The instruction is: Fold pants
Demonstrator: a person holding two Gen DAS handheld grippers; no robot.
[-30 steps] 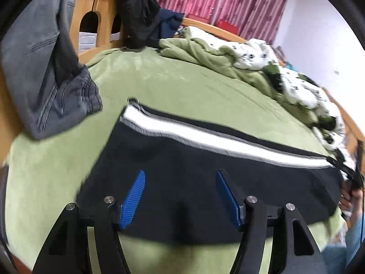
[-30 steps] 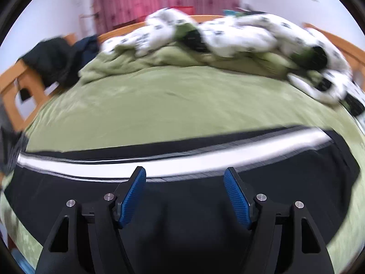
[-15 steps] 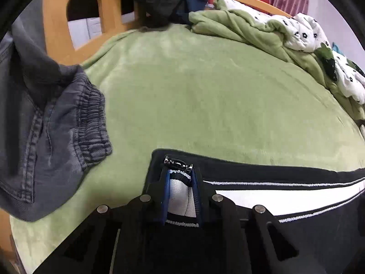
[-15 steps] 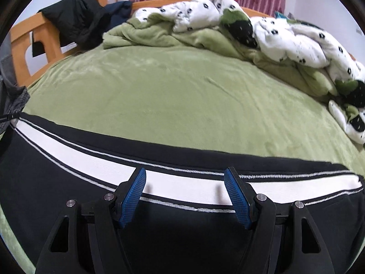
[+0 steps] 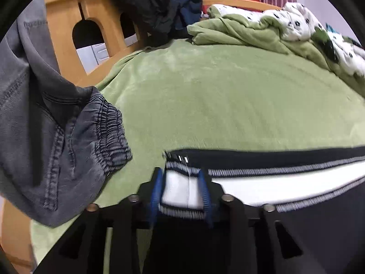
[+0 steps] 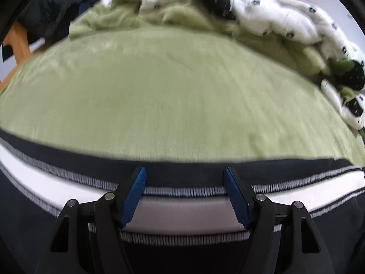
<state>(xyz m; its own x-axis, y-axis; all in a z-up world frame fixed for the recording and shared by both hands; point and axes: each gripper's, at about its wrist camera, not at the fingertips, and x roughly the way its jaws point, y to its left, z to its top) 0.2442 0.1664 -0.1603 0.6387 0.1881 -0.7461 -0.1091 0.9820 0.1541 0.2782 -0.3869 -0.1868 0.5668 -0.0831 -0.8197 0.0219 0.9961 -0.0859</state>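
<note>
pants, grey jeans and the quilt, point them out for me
pants (image 5: 296,180), left wrist view, on the white side stripe
grey jeans (image 5: 57,137), left wrist view, on the leg above the ribbed cuff
quilt (image 6: 273,20), right wrist view, on its white printed part

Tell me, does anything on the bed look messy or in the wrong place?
Yes. A quilt is heaped in a crumpled pile along the far edge of the bed, not spread flat. Grey jeans hang over the wooden bed frame at one end, beside dark clothes bunched there. The black pants themselves lie flat.
</note>
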